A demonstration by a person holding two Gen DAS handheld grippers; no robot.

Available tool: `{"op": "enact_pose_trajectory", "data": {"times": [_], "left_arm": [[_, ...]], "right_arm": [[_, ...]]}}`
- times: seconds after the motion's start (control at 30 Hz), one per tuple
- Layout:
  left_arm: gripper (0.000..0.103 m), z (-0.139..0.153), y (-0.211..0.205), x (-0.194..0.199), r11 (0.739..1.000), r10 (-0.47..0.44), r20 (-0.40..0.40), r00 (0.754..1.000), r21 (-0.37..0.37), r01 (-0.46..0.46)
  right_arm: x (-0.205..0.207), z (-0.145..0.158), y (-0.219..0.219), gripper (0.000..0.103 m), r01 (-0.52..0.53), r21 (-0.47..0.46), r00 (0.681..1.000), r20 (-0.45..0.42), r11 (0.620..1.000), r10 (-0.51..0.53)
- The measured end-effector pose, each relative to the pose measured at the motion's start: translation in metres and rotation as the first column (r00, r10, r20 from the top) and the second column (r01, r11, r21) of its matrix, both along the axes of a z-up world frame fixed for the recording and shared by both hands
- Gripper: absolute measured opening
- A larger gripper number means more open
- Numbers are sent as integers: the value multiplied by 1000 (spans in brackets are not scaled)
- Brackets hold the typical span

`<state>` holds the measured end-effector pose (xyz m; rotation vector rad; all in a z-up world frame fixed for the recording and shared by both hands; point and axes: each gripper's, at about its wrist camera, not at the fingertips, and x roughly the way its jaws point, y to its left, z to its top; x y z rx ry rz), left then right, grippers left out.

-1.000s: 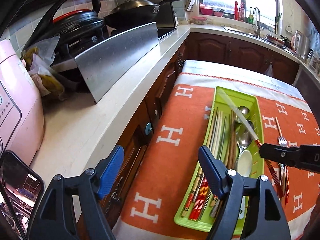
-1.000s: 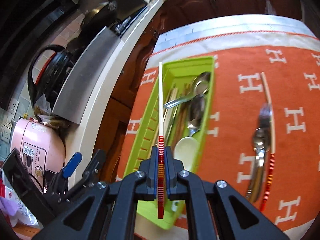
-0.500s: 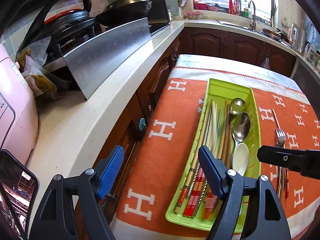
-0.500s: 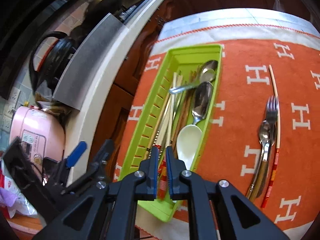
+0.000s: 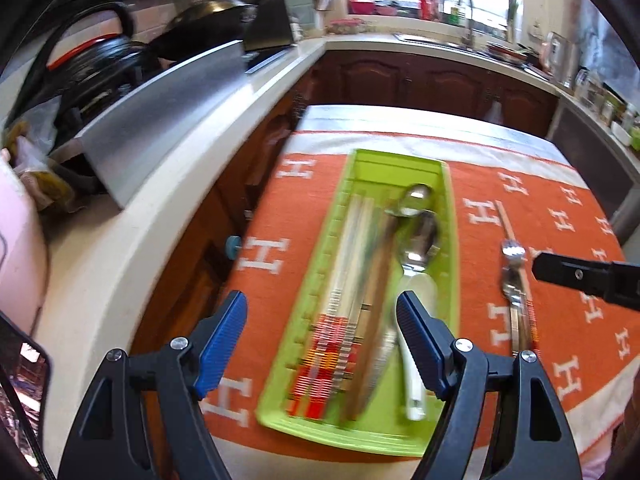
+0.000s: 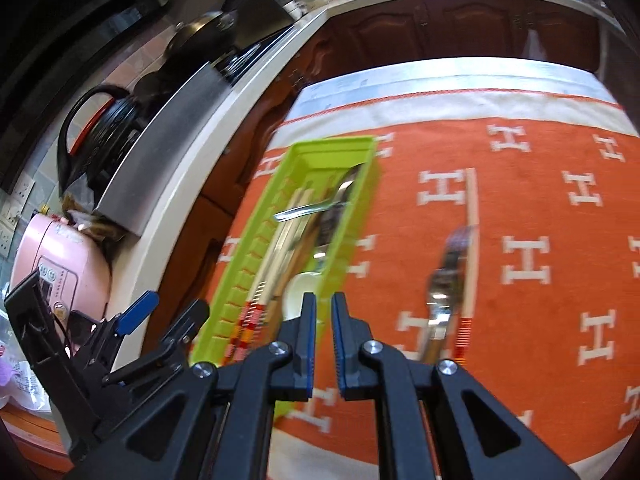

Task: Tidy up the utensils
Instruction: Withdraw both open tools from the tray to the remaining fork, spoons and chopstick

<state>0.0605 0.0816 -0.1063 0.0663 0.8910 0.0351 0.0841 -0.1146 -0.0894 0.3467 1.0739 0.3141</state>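
A lime green utensil tray (image 5: pixel 450 240) (image 6: pixel 360 216) lies on the orange cloth (image 5: pixel 560 240) (image 6: pixel 540 200). It holds several chopsticks (image 5: pixel 348 280), metal spoons (image 5: pixel 420 236) and a white spoon (image 5: pixel 416 296). A fork and spoon (image 6: pixel 444 280) and one chopstick (image 6: pixel 472 208) lie on the cloth right of the tray. My left gripper (image 5: pixel 322 332) is open above the tray's near end. My right gripper (image 6: pixel 324 320) has its jaws slightly apart and empty, above the tray's right rim; it also shows in the left wrist view (image 5: pixel 576 276).
A white counter (image 5: pixel 160 200) runs along the left with a steel splash guard (image 5: pixel 168 120), a black cooker (image 5: pixel 92 60), a wok (image 5: pixel 212 12) and a pink appliance (image 6: pixel 60 256). Dark wooden cabinets (image 5: pixel 420 76) stand behind the table.
My right gripper lowered the chopstick into the tray, let go of it and moved right. The left gripper shifted toward the tray.
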Motion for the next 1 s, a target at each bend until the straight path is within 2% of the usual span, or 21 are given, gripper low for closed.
{"op": "enact_pose_trajectory", "data": {"times": [0.23, 0.43, 0.5, 0.67, 0.87, 1.0], "left_arm": [[75, 2, -45, -4, 989, -136, -6, 991, -56, 135], [74, -9, -84, -4, 963, -243, -48, 969, -129, 236], [66, -18, -95, -3, 956, -268, -79, 960, -142, 255], [37, -43, -109, 4, 947, -293, -161, 943, -185, 263], [35, -65, -111, 14, 937, -294, -228, 928, -260, 234], [34, -73, -117, 18, 939, -302, -253, 919, -248, 240]], "right_arm": [[-5, -9, -49, 9, 105, -14, 994, 8, 994, -105], [-7, -25, -74, 9, 136, 1, 991, -15, 991, -136], [-7, -31, -77, 9, 125, 16, 992, -26, 992, -125], [-4, -47, -76, 9, 88, 59, 995, -45, 994, -86], [4, -56, -77, 9, 61, 81, 997, -44, 995, -58], [6, -61, -84, 9, 68, 96, 997, -51, 993, -63]]}}
